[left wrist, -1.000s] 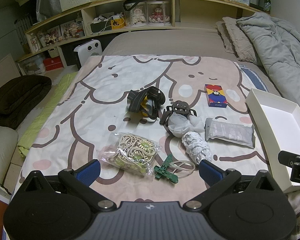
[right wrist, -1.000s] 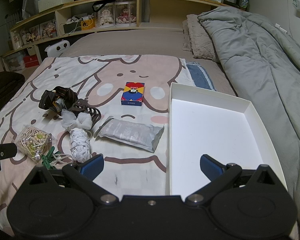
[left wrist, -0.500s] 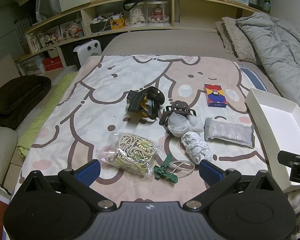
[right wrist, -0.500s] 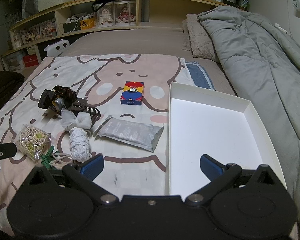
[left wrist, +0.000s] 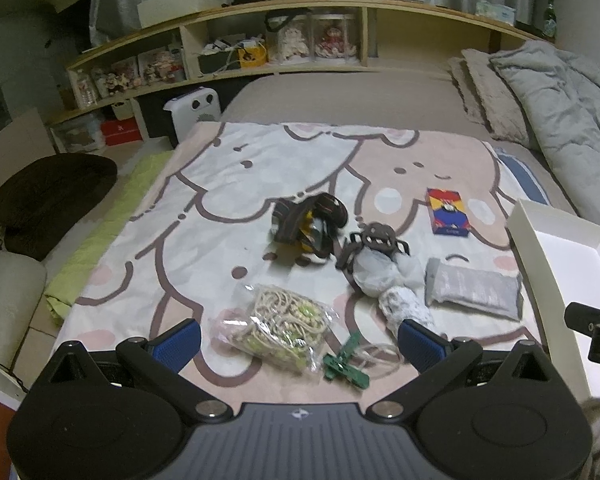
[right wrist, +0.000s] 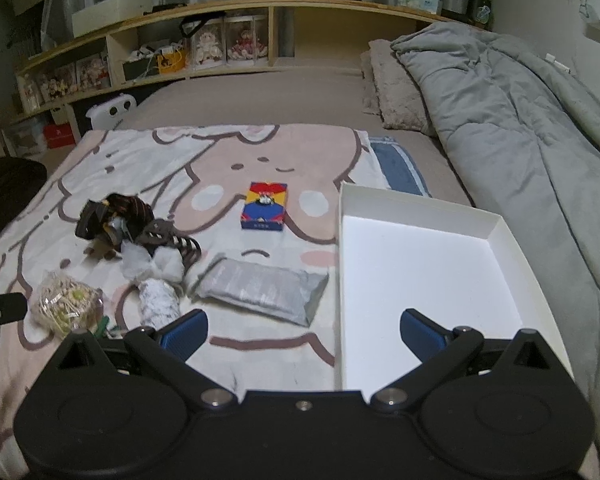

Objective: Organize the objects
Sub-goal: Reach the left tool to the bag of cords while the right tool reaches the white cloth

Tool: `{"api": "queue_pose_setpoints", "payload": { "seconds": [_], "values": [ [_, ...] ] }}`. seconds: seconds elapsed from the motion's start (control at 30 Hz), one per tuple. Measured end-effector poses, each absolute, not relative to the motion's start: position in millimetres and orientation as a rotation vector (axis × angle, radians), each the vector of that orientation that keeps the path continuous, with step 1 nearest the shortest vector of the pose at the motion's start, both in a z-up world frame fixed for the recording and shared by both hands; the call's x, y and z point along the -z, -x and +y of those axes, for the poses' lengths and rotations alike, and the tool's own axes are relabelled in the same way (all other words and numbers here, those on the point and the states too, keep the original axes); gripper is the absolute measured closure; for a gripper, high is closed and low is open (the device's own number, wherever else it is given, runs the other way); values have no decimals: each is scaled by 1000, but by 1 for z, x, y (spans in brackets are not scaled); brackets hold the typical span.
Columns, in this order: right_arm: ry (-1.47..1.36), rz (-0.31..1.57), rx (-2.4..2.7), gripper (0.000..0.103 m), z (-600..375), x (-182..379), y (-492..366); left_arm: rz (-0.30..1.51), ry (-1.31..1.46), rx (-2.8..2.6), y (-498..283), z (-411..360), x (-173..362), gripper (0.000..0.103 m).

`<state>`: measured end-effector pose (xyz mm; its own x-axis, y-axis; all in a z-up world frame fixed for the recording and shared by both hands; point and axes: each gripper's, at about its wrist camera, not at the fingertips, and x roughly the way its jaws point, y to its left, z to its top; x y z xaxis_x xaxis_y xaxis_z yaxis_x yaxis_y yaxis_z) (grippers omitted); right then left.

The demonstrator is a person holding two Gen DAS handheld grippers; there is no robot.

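Small objects lie on a cartoon-print bed blanket [left wrist: 228, 184]: a bag of beads [left wrist: 278, 330], a green clip [left wrist: 346, 366], a white knitted roll [left wrist: 406, 306], a grey packet [left wrist: 472, 292], a dark claw clip on a clear bag [left wrist: 376, 256], a strap bundle [left wrist: 310, 226] and a colourful card box [left wrist: 446, 216]. An empty white box [right wrist: 432, 276] sits to their right. My left gripper [left wrist: 298, 344] is open above the beads and green clip. My right gripper [right wrist: 302, 330] is open over the box's near left edge, beside the grey packet [right wrist: 260, 290].
A grey duvet [right wrist: 520, 120] and pillows [right wrist: 392, 84] lie at the right. Shelves with dolls and boxes [left wrist: 260, 48] run behind the bed. A white heater [left wrist: 196, 110] and a dark cushion [left wrist: 48, 192] are on the floor at the left.
Both grippers have moved slightly; the views shift only a little. Nothing on the bed has moved.
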<state>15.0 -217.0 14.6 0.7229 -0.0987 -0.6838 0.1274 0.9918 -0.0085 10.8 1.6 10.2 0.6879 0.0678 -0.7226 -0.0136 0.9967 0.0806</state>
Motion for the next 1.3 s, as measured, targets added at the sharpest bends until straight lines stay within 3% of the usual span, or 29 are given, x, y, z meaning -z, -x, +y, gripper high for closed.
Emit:
{"api": "queue_pose_setpoints", "payload": {
  "seconds": [0.7, 0.97, 1.3],
  "values": [
    [-102, 664, -75, 0, -200, -18, -86, 759, 94, -122, -58, 51, -5, 0],
    [-127, 625, -103, 0, -187, 0, -111, 841, 97, -123, -91, 70, 13, 0],
    [-92, 722, -162, 0, -179, 34, -124, 969, -22, -45, -122, 75, 37, 0]
  ]
}}
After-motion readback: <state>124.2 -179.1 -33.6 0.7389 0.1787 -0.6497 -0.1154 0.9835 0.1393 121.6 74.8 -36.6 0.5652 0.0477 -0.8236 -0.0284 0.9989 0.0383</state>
